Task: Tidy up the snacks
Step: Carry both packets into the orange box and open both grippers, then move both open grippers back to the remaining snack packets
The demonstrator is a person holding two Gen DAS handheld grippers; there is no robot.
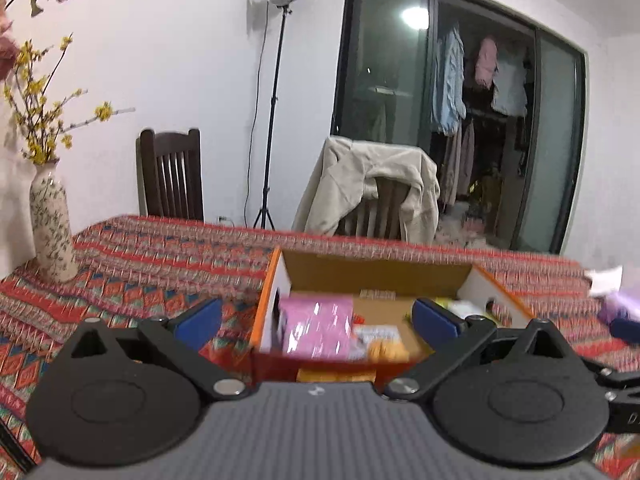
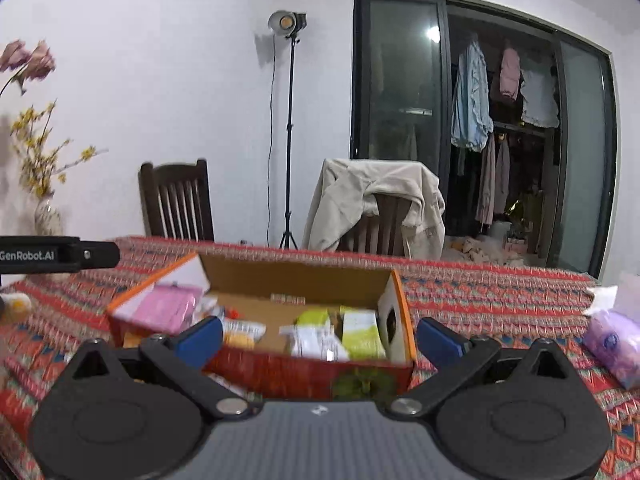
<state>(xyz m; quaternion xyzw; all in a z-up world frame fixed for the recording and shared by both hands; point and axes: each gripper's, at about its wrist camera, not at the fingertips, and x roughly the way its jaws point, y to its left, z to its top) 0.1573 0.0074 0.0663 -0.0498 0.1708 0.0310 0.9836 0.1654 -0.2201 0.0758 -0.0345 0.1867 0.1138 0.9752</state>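
Note:
An open cardboard box (image 1: 372, 274) with orange-edged flaps and a red front stands on the patterned tablecloth. Inside it lie a pink packet (image 1: 316, 326) at the left, an orange-and-white packet (image 1: 380, 342) and pale packets at the right. My left gripper (image 1: 316, 322) hovers open just in front of the box, nothing between its blue pads. In the right wrist view the same box (image 2: 296, 276) holds the pink packet (image 2: 168, 306), yellow-green packets (image 2: 360, 330) and white ones (image 2: 312, 340). My right gripper (image 2: 320, 338) is open too, empty, close to the box front.
A tall floral vase (image 1: 50, 224) with yellow branches stands at the table's left. A purple tissue pack (image 2: 612, 340) lies on the right of the table. Two dark chairs (image 1: 172, 176), one with a beige jacket (image 1: 372, 188), and a light stand (image 1: 276, 112) are behind the table.

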